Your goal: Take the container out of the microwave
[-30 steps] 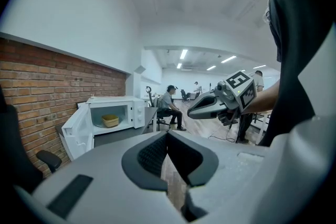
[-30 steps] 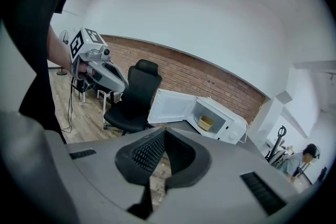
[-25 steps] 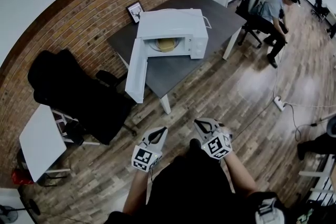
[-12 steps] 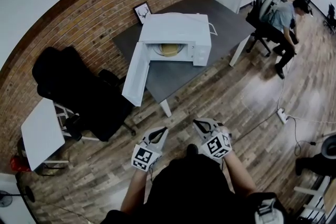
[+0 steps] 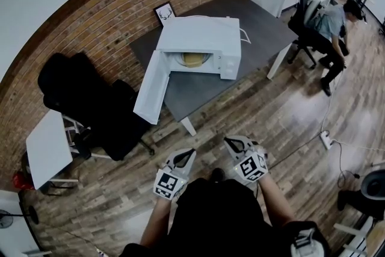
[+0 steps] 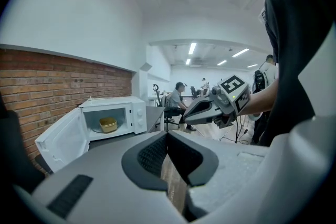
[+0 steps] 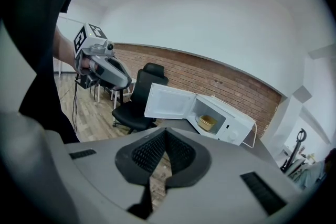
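- The microwave (image 5: 201, 39) stands on a dark surface (image 5: 255, 15) against the brick wall; its door (image 5: 149, 88) is swung fully out to the left, which leaves the cavity open to a straight reach from the front.
- The container (image 5: 192, 59), a yellowish tub, sits inside the cavity, roughly centred; nothing touches it, and it is well apart from both grippers.
- The left gripper (image 5: 187, 153) is held low in front of the person, over the wooden floor; its jaws are pressed together with nothing between them.
- The right gripper (image 5: 230, 142) is just beside it, jaws likewise closed and empty; both point toward the microwave, which reads as a carrying posture for an approach rather than a reach.
- My judgement is that the task is at its start, with the tub untouched; either pair of jaws would have to spread before it could pinch the tub's rim.
- The open door juts past the surface's left edge toward the black chair (image 5: 90, 99); coming in to the right of the door looks the cleaner path, since it avoids knocking the door.
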Action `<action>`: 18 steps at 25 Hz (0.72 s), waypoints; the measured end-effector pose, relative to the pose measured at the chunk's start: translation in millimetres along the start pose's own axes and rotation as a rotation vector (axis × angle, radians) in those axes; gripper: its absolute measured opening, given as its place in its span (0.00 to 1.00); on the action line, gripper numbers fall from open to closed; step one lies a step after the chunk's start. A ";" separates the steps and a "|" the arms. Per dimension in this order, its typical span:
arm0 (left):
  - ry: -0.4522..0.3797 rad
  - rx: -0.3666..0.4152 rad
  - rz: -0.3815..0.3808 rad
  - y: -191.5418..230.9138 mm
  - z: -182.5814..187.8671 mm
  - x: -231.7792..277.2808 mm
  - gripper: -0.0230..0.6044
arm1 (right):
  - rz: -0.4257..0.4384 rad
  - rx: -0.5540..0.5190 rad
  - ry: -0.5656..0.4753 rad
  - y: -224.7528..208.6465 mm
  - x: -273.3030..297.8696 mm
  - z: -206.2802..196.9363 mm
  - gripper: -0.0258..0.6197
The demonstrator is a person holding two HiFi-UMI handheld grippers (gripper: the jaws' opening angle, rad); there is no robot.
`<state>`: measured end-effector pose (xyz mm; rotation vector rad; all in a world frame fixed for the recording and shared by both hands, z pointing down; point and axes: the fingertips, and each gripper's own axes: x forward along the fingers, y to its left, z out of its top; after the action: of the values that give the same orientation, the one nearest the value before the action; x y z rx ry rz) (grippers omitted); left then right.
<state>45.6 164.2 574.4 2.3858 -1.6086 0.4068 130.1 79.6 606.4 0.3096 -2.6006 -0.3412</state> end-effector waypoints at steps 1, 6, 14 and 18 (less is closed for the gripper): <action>0.001 -0.002 -0.001 -1.7 -1.1 2.3 0.04 | 0.002 0.002 0.000 -1.1 0.0 -1.5 0.04; 0.004 -0.007 0.016 0.0 -3.2 10.2 0.04 | 0.026 -0.016 -0.003 -2.5 -0.2 -4.5 0.04; -0.020 0.023 0.037 6.3 8.0 15.6 0.04 | 0.050 -0.009 -0.009 -5.3 6.3 -6.9 0.04; 0.006 -0.016 0.047 10.6 0.1 12.1 0.04 | 0.059 -0.017 -0.012 -4.3 12.0 -3.4 0.04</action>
<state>40.1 149.7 579.0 2.3363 -1.6619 0.4083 122.3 71.6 613.4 0.2249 -2.6113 -0.3457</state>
